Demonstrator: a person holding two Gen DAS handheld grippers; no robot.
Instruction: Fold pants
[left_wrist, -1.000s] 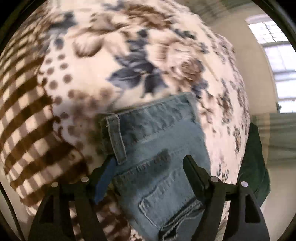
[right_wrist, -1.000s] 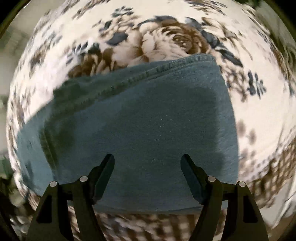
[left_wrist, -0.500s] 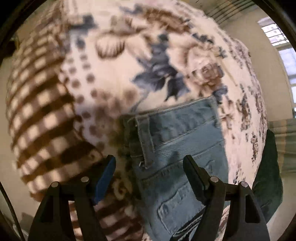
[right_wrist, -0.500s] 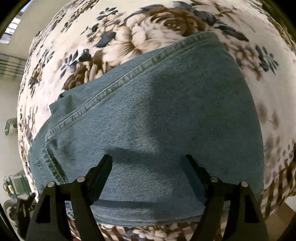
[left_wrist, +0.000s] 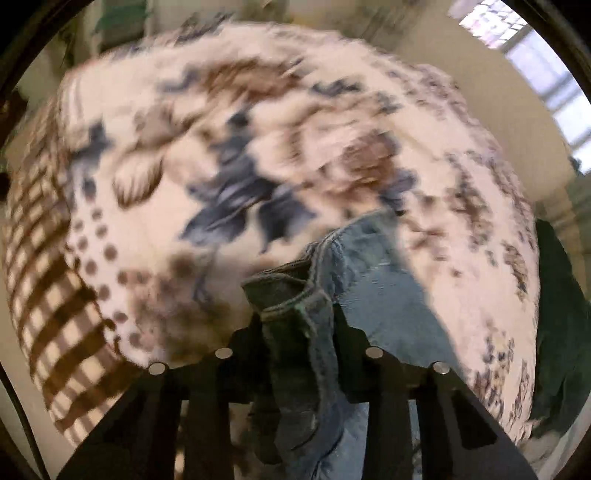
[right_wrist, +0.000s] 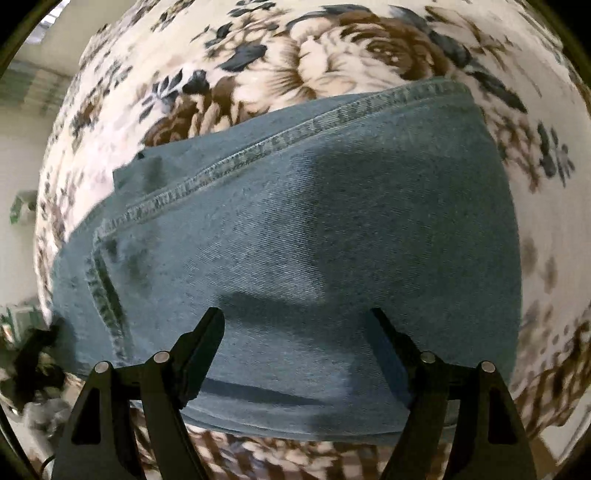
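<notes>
The jeans (left_wrist: 373, 291) lie on a flower-patterned blanket (left_wrist: 155, 122), and their waistband corner is bunched up between the fingers of the left claw (left_wrist: 295, 321). That claw's jaws have just been closing, and the denim now sits pinched in the narrow gap, a fold of it rising just ahead of the tips. A grip at the waistband corner probably serves to carry that end over for a fold. This view is blurred, so finer seams cannot be read.

Under the right claw (right_wrist: 297, 325) the denim of the jeans (right_wrist: 332, 229) lies flat and smooth, a stitched seam (right_wrist: 258, 147) running across well ahead of the tips. Its jaws stand wide with nothing between them, poised steeply above the cloth; likely it waits to take the near edge or to pin the cloth down while the other end travels. Past the blanket's far side, right of the left claw, lies dark green cloth (left_wrist: 561, 314).
</notes>
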